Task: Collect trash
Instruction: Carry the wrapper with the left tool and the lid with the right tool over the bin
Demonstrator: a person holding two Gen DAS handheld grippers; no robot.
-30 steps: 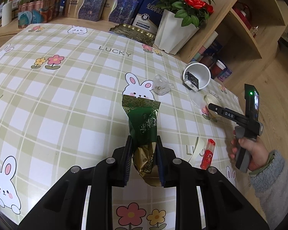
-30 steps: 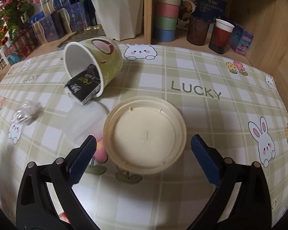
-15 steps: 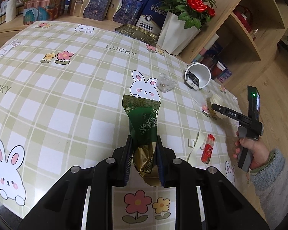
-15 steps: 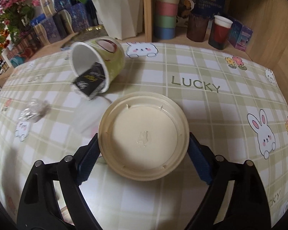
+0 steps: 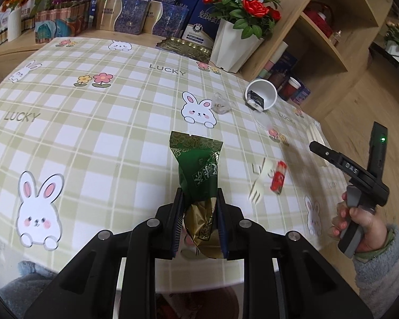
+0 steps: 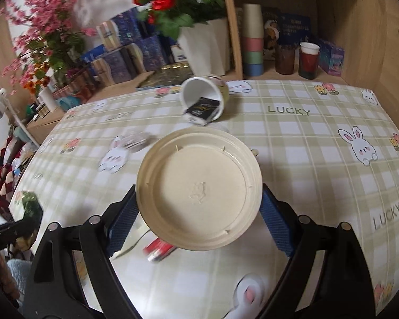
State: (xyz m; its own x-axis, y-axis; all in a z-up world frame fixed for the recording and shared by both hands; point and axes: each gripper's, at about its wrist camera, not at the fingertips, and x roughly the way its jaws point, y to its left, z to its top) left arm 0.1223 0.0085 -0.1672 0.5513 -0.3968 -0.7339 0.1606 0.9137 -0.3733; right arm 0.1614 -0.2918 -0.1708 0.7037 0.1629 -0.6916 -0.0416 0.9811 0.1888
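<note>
My left gripper [image 5: 199, 199] is shut on a green and gold wrapper [image 5: 196, 159], held above the checked tablecloth [image 5: 93, 133]. My right gripper [image 6: 198, 194] is shut on a round cream lid [image 6: 196, 164], its blue pads pressing the rim on both sides; the lid hangs tilted above the table. On the cloth lie a tipped white cup [image 6: 203, 101] with a black packet [image 6: 203, 109] in its mouth, a crumpled clear wrap [image 5: 222, 103], a white plastic fork [image 5: 260, 178] and a red packet [image 5: 279, 176]. A hand [image 5: 359, 226] holds the right gripper at the table's right.
A white pot of red roses [image 5: 234, 45] and a row of boxes [image 5: 130, 13] stand along the table's far edge. A wooden shelf [image 6: 279, 71] with stacked cups and jars adjoins the far right. The table's near edge runs below my left gripper.
The right gripper closed on the cream lid and lifted it off the cloth, uncovering the red packet and fork. The left gripper drew back and up with the wrapper.
</note>
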